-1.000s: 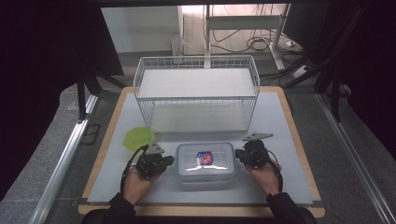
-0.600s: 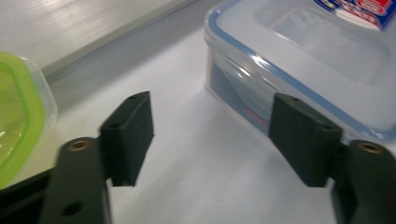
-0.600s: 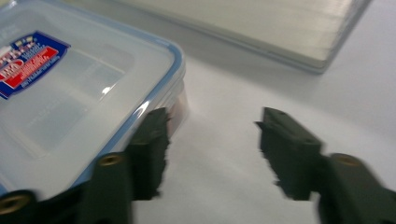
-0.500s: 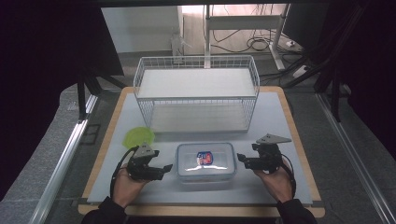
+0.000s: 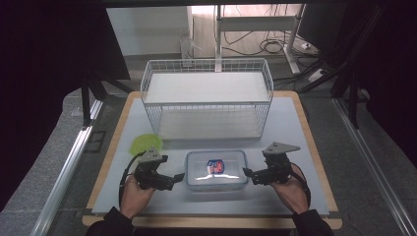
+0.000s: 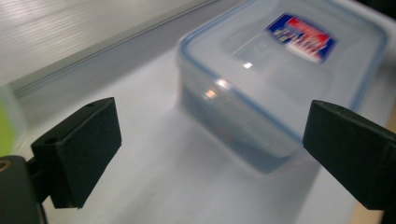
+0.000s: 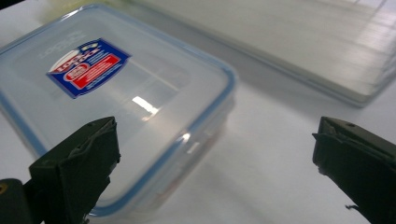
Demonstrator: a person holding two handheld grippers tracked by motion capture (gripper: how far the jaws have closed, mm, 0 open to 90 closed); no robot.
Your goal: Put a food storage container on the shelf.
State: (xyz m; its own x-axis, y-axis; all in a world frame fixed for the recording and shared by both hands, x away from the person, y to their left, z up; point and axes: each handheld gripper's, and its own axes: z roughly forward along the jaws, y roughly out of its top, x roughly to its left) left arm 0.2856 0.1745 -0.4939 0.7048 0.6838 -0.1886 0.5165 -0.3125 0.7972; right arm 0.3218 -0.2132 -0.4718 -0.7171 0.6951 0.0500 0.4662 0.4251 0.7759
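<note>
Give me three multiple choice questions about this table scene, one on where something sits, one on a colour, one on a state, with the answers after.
1. Where is the clear container?
A. inside the wire basket
B. on the table between the two grippers
C. on the green lid

2. What colour is the container's lid rim?
A. blue
B. red
C. black

3. How does the left gripper stand?
A. shut on the container
B. shut on the green lid
C. open, beside the container

Answers: B, it sits in front of the wire basket, the right gripper opposite; A, a blue edge shows; C, its jaws stand apart and hold nothing.
</note>
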